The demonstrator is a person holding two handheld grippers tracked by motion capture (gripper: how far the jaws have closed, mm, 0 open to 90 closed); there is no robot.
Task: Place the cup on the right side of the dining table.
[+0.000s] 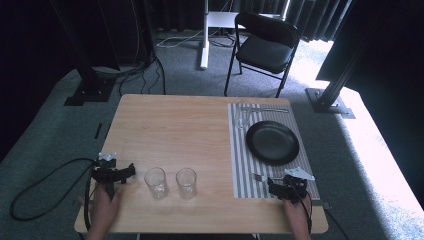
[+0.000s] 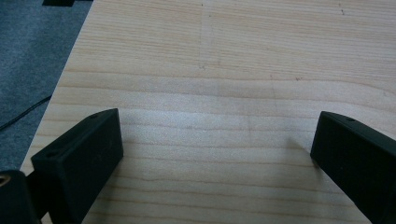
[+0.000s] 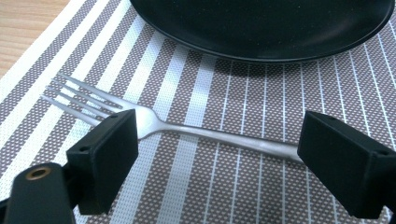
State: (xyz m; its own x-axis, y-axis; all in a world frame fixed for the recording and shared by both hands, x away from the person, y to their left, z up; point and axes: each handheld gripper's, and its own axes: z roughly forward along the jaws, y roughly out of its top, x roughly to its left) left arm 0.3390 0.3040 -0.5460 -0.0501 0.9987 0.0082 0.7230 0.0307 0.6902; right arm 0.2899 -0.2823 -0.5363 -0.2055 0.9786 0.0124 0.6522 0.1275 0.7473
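My right tongs (image 3: 219, 154) gape released astride the fork (image 3: 187, 128) on the striped mat (image 3: 224, 93), near the plate (image 3: 261, 28). My left tongs (image 2: 217, 149) gape over bare counter (image 2: 224, 60).

The worktop (image 2: 224, 70) is pale wood with fine grain and a matt finish. On its right side lies a woven striped placemat (image 3: 224, 186) with a dotted, textured weave. On the placemat, the black plate (image 3: 261, 28) looks smooth and glossy; just beside it the fork (image 3: 196, 133) is brushed metal. Two tumblers (image 1: 155, 182) left of the placemat are clear glass.
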